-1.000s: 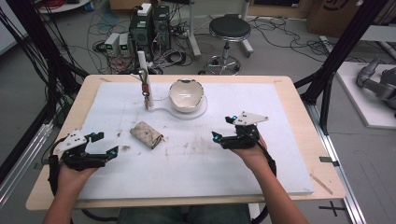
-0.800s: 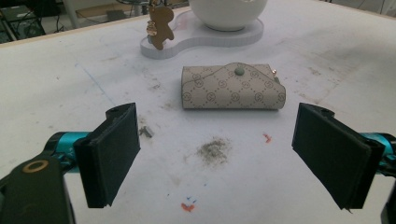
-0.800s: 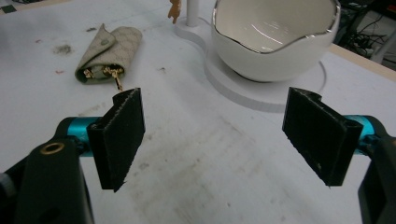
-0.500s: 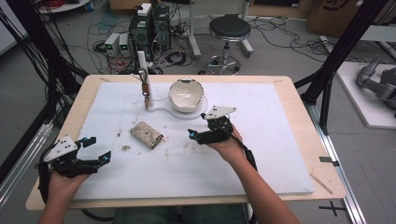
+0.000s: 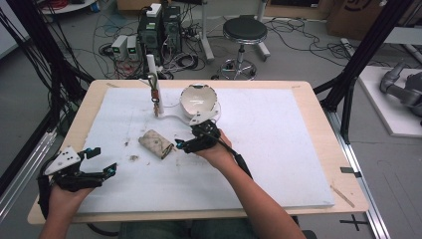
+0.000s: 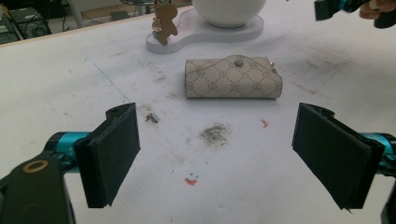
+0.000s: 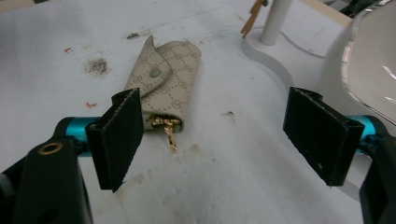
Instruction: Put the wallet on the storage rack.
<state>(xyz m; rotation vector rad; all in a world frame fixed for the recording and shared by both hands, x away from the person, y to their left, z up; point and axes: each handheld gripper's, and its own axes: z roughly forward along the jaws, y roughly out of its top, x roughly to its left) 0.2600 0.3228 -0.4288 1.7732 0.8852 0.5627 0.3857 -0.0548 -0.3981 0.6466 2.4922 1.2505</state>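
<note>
From the high view, your right tongs sit just beside the key pouch at mid-bench, jaws apart, with the white stand's base and bowl close behind your hand toward the far edge. Swing wide there and you could knock the bowl. Your left tongs hang near the bench's near-left corner, jaws apart, well away from the pouch.

In the left gripper view, the pouch lies ahead of the spread jaws, flap snapped, with grit on the sheet between.

In the right gripper view, the pouch lies just beyond your left-hand jaw, and a gold clip pokes from its open end. Close now and you may pinch only that clip, probably dragging the pouch askew; the focus is soft here.
</note>
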